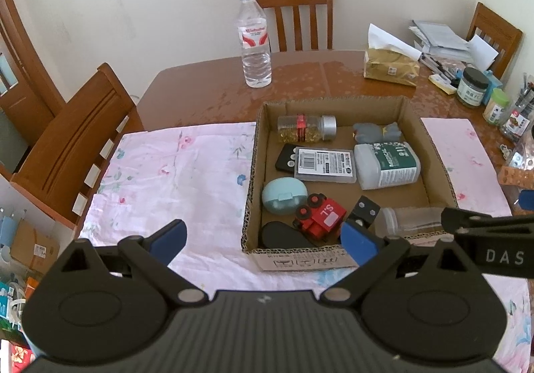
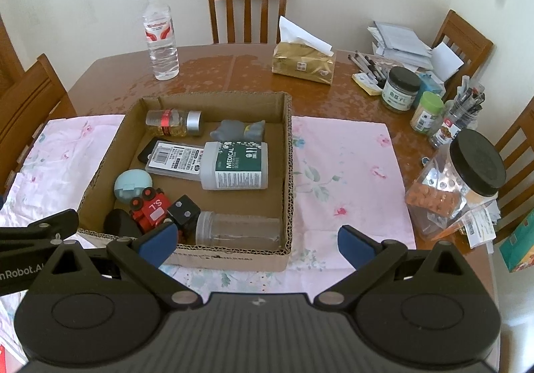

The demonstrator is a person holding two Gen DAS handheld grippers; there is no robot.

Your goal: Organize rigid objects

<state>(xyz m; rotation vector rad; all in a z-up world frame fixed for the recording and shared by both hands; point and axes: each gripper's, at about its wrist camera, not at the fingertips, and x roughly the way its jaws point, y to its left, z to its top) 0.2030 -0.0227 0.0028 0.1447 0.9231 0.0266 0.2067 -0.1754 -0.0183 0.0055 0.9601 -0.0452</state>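
A shallow cardboard box (image 1: 253,172) (image 2: 289,172) sits on a pink floral cloth (image 1: 173,172) (image 2: 347,172). It holds a capsule bottle (image 1: 305,128) (image 2: 173,122), a grey toy (image 1: 377,132) (image 2: 238,130), a white "Medical" container (image 1: 387,166) (image 2: 235,166), a flat labelled case (image 1: 325,164) (image 2: 175,159), a teal round case (image 1: 283,196) (image 2: 131,184), a red toy train (image 1: 320,218) (image 2: 150,206), a black cube (image 1: 365,211) (image 2: 183,208), a black oval object (image 1: 280,234) (image 2: 120,223) and a clear jar (image 1: 410,221) (image 2: 237,228). My left gripper (image 1: 263,241) is open and empty before the box's near-left corner. My right gripper (image 2: 257,244) is open and empty at the box's near-right edge.
A water bottle (image 1: 255,39) (image 2: 162,36) and a gold tissue pack (image 1: 390,66) (image 2: 303,62) stand on the wooden table behind the box. Jars, pens and papers (image 2: 417,86) crowd the right side, with a black-lidded snack jar (image 2: 460,182) close by. Wooden chairs (image 1: 297,12) surround the table.
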